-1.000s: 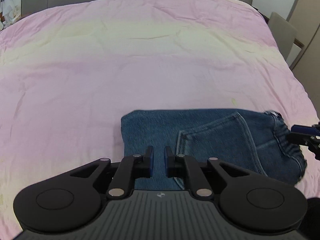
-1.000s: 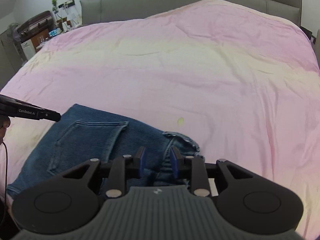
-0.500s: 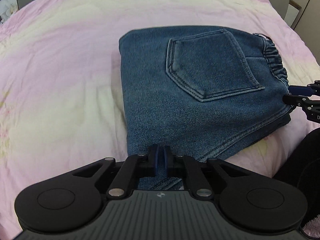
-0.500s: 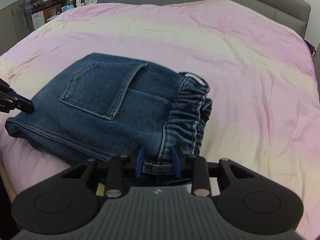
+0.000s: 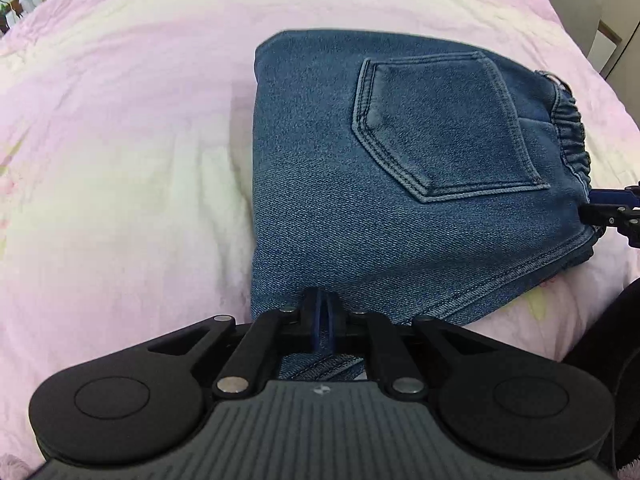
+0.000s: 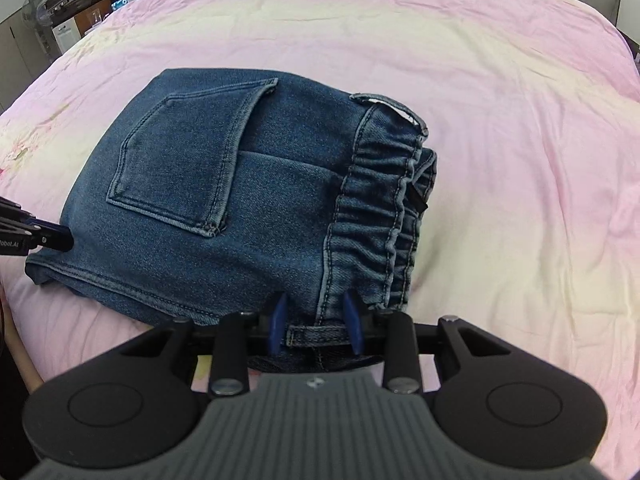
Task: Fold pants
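The pants (image 6: 248, 200), blue denim with an elastic waistband (image 6: 380, 208), lay folded into a thick packet on the pink bedspread (image 6: 500, 100), back pocket (image 5: 444, 128) facing up. The left gripper (image 5: 322, 320) was pinched tight on the packet's near edge, on the side away from the waistband, while the right gripper (image 6: 316, 322) straddled the waistband's near corner with its jaws parted, and whether the pads pressed the cloth could not be told. The denim looked soft, limp and fairly heavy, so layers would likely slide apart unless gripped through all thicknesses at the seamed edges.
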`<state>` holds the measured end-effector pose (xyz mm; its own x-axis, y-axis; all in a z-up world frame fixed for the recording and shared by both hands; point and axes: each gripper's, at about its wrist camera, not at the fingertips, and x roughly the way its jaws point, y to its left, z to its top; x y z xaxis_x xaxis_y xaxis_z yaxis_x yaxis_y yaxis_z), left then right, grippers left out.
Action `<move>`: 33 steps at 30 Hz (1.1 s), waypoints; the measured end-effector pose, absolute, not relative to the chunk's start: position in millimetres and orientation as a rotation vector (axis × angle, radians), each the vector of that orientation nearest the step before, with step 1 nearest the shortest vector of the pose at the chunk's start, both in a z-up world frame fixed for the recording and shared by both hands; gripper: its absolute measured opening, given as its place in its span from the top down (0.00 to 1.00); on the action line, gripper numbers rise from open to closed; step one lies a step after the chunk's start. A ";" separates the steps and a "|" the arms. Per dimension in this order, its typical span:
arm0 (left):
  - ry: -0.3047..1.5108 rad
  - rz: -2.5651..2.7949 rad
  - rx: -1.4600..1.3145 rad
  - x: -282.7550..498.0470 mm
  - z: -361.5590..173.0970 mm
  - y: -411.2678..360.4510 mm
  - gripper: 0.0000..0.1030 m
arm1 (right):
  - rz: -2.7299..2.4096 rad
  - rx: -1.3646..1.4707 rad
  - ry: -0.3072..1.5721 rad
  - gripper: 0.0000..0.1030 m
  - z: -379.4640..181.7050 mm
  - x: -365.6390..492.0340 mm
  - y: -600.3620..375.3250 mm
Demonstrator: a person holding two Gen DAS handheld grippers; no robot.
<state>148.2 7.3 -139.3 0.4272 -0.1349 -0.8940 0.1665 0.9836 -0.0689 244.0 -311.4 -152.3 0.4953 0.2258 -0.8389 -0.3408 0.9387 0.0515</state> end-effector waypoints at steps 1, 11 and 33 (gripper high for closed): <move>1.102 -0.189 0.014 146.3 -136.1 10.0 0.92 | 0.352 -0.109 0.987 0.64 -149.7 242.7 -313.8; 0.976 -0.162 -0.045 112.5 -108.6 21.4 0.48 | 0.271 0.172 0.930 0.29 -124.0 194.8 -336.6; 1.098 -0.131 -0.673 208.8 -175.3 83.9 0.19 | 0.076 0.869 1.035 0.18 -215.6 256.0 -380.8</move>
<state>208.8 83.9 -175.3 0.4693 -0.4180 -0.7779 -0.2232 0.7961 -0.5625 256.0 -380.8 -215.6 0.5389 0.4396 -0.7185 0.3306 0.6742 0.6604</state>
